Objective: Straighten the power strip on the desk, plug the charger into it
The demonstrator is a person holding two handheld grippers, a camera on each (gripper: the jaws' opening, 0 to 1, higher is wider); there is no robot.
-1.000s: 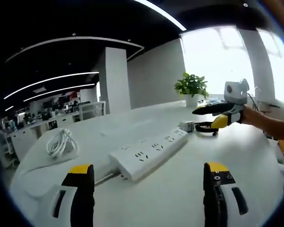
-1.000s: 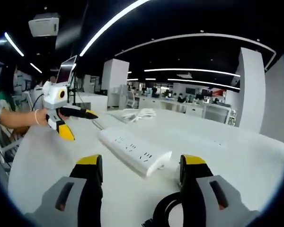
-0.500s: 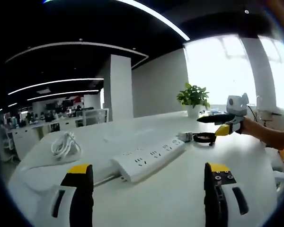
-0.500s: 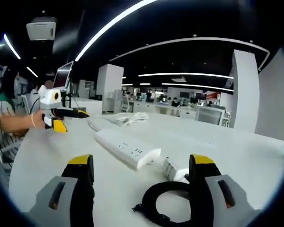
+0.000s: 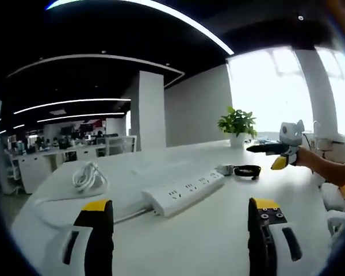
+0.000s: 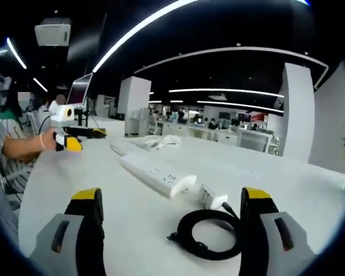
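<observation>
A: Office, open plan, dark ceiling with long light strips; white desk (image 5: 218, 230) underfoot of both views. Where is the strip?

B: Power strip (image 5: 184, 193) lies flat mid-desk, slanted across the left gripper view, its cord leaving the near end. In the right gripper view the strip (image 6: 157, 172) runs away from the camera, far end toward the person's side.

A: Charger?

B: Charger (image 6: 209, 197), white, lies just beside the strip's near end, not plugged in. Its black cable (image 6: 210, 233) is coiled on the desk in front of it. Same pair shows in the left gripper view: charger (image 5: 224, 169), coil (image 5: 247, 170).

A: Claws?

B: Left gripper (image 5: 181, 215): jaws wide, holding nothing, above bare desk. Right gripper (image 6: 171, 204): jaws wide, nothing held, the coil between them in view.

A: Surroundings?

B: White cord bundle (image 5: 87, 176) well apart from the strip; plant (image 5: 237, 122) at the far desk edge by the window.
</observation>
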